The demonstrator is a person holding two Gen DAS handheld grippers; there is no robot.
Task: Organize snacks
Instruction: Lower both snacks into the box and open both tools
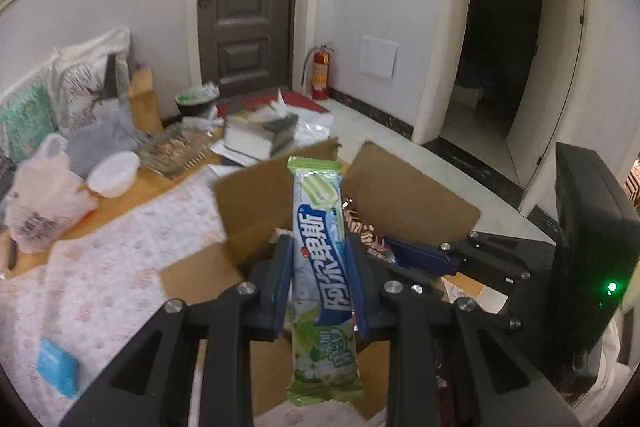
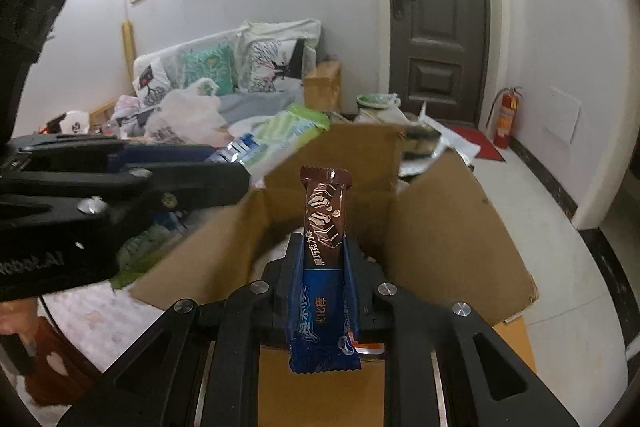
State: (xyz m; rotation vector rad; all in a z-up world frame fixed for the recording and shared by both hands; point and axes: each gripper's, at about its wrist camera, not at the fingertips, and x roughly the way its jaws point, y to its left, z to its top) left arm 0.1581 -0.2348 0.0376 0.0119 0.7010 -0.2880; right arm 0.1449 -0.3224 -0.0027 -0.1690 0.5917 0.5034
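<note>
Both my tongs hold a snack bar above an open cardboard box.

My left tongs [image 1: 320, 267] are clamped on a green-and-blue bar [image 1: 320, 259]; my right tongs [image 2: 320, 275] pinch a brown-and-blue bar [image 2: 324, 259]. Both bars stand upright over the box [image 2: 440, 227], which sits on the worktop [image 1: 100, 267], flaps raised.

Green/white bar [image 1: 320, 259] upright w/ blue band, over the open box [image 1: 248, 203]. Brown/blue choc bar [image 2: 324, 259] upright too, above same box, flaps up.
</note>
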